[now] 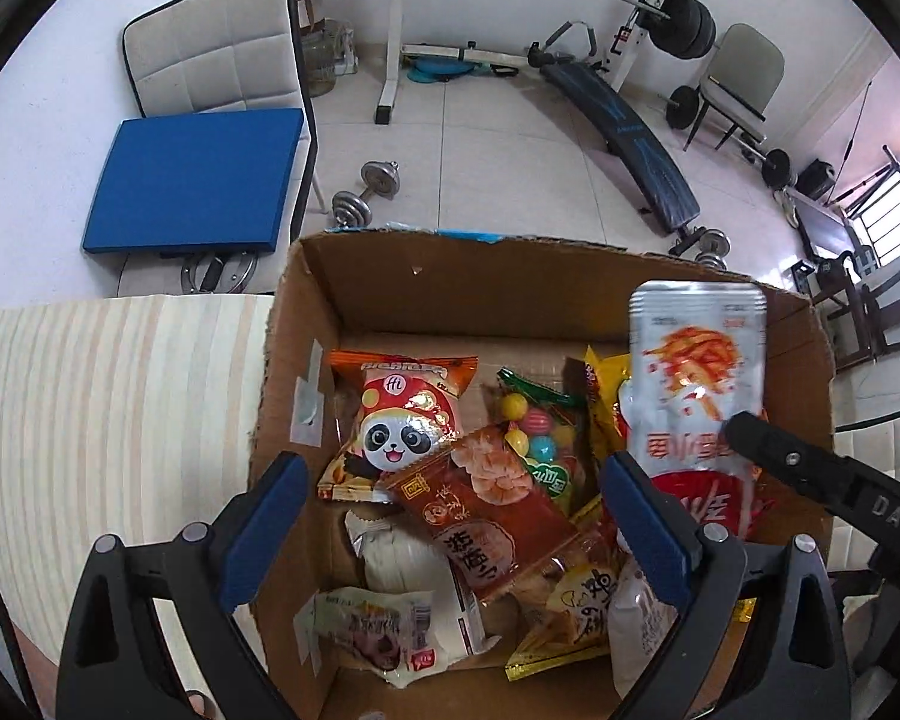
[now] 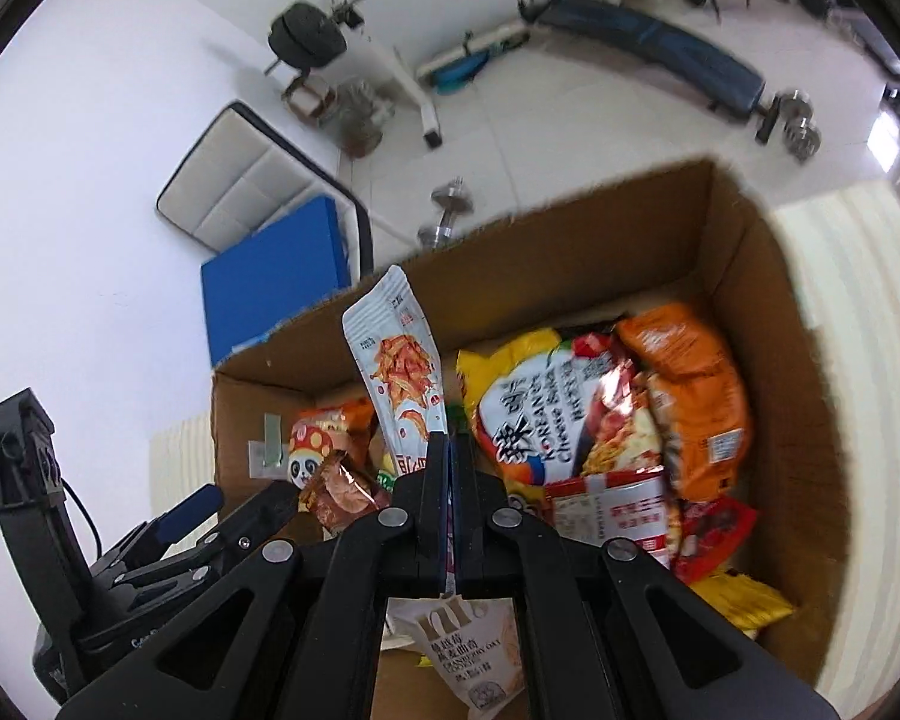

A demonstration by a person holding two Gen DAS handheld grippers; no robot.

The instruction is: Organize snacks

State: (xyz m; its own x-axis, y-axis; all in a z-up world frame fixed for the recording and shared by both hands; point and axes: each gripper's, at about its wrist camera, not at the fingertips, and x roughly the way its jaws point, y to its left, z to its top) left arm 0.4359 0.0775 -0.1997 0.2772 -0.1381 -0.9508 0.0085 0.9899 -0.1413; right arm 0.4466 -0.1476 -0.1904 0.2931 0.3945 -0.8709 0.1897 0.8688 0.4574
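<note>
Your right gripper (image 2: 448, 450) holds a silver snack pouch (image 2: 399, 360) upright over the cardboard box (image 2: 570, 240); left gripper (image 1: 450, 480) empty.

Your right fingers (image 2: 432, 492) are pressed tight together on the pouch's lower edge, and it stands above the snacks inside the box. Your left fingers (image 1: 264, 516) are spread wide above the box with nothing between the pads, just beside the pouch. Below them lie the panda packet (image 1: 399, 420), a brown shrimp packet (image 1: 480, 510) and a candy bag (image 1: 540, 438); on the right side, a yellow noodle pack (image 2: 534, 402) and an orange bag (image 2: 690, 396). The box sits on a striped desk (image 1: 120, 408). Beyond it: a blue-cushioned chair (image 1: 198, 180), dumbbells (image 1: 366, 192) and a weight bench (image 1: 642, 150).
</note>
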